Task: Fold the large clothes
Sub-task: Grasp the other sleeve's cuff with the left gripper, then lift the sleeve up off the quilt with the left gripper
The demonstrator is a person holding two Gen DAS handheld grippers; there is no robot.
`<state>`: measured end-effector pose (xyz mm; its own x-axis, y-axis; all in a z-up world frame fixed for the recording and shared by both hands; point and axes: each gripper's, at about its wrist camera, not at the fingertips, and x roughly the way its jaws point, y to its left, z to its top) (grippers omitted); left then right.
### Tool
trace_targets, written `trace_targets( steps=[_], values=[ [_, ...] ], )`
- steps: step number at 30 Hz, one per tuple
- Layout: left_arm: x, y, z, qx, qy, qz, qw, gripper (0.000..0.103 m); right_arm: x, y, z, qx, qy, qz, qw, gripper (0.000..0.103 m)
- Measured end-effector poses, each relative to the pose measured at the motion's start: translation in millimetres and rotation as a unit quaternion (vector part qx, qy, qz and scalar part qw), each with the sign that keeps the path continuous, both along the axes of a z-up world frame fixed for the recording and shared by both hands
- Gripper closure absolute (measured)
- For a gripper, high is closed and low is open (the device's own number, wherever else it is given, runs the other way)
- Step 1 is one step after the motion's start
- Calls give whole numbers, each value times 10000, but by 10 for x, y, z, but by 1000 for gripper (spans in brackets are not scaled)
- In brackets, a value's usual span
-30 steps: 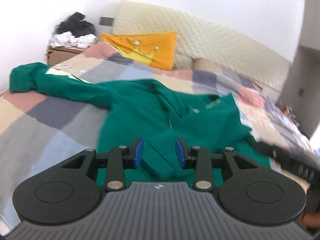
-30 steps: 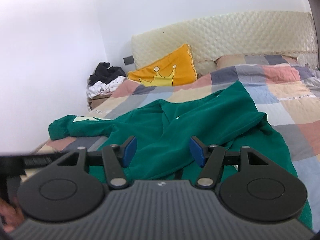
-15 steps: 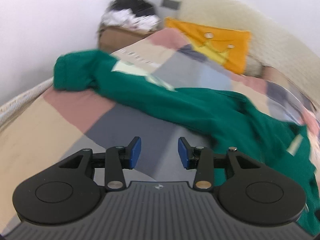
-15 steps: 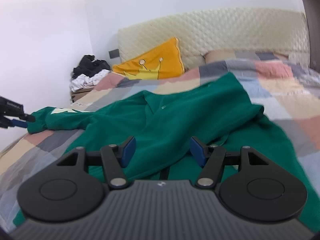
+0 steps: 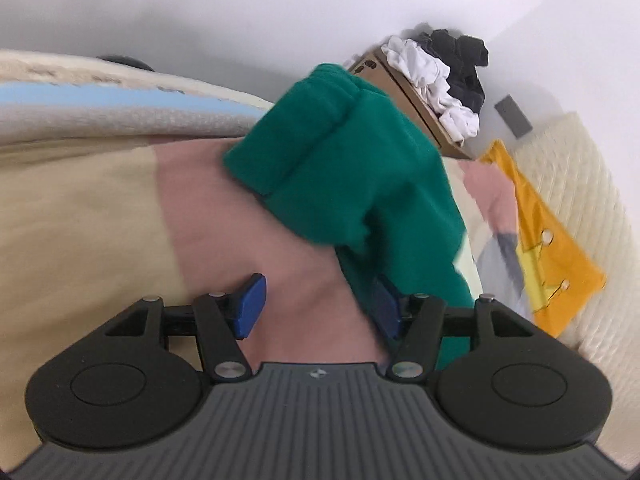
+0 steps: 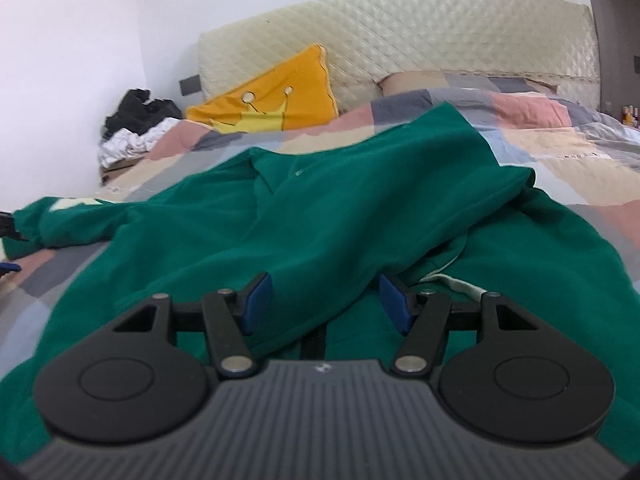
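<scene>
A green sweatshirt (image 6: 360, 216) lies spread across the patchwork bed (image 6: 560, 148), one sleeve (image 5: 340, 168) reaching left to the bed's edge. The left claw (image 5: 320, 306) gapes wide beside that sleeve's cuff, holding nothing. The right claw (image 6: 326, 302) hovers wide open and empty over the near hem.

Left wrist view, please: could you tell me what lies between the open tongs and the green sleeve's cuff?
Only bare bedspread, its pink patch, lies between the left tongs and the cuff; the left wrist view shows it.

Soft even daylight, fisheye warp, motion blur
</scene>
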<state>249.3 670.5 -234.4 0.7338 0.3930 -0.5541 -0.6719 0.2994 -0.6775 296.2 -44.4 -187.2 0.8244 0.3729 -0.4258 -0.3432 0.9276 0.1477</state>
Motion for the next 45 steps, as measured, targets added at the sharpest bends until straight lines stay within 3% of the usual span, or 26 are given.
trace_targets(
  steps=[5, 9, 13, 16, 18, 21, 25, 29, 34, 36, 40, 42, 45],
  values=[
    [157, 265, -45, 253, -203, 88, 9994, 35, 87, 95, -104, -115, 37, -165, 9998, 40],
    [256, 497, -127, 129, -395, 485, 9980, 36, 95, 117, -129, -155, 51, -210, 9996, 40],
    [420, 717, -83, 255, -81, 836, 9961, 36, 103, 106, -137, -107, 73, -214, 9997, 40],
    [580, 910, -47, 341, 338, 918, 9946, 47, 117, 92, -142, -46, 119, -228, 9997, 40],
    [662, 975, -20, 402, 626, 905, 9931, 61, 131, 84, -147, -7, 142, -216, 9997, 40],
    [751, 945, 74, 793, 961, 758, 9893, 72, 157, 82, -170, 17, 205, -196, 9996, 40],
    [795, 845, 274, 1160, 1231, 676, 9833, 77, 163, 78, -177, 53, 232, -202, 9995, 40],
    [836, 723, 673, 1524, 1440, 646, 9756, 79, 161, 43, -169, 181, 217, -189, 9994, 40],
    [823, 382, 1516, 1982, 1509, 416, 9676, 79, 159, 30, -130, 182, 237, -162, 9994, 40],
    [837, 127, 1859, 2292, 1603, 220, 9598, 79, 129, 34, -49, 105, 222, -110, 9996, 40],
    [861, -409, 2500, 2812, 1494, -72, 9479, 79, 44, -48, 179, 444, 211, 140, 9987, 40],
    [883, -707, 2804, 3065, 1430, -207, 9408, 79, -9, -69, 286, 327, 228, 222, 9990, 40],
    [933, -1209, 3221, 3561, 1441, -405, 9224, 79, -59, -185, 412, 425, 338, 315, 9980, 40]
  ],
)
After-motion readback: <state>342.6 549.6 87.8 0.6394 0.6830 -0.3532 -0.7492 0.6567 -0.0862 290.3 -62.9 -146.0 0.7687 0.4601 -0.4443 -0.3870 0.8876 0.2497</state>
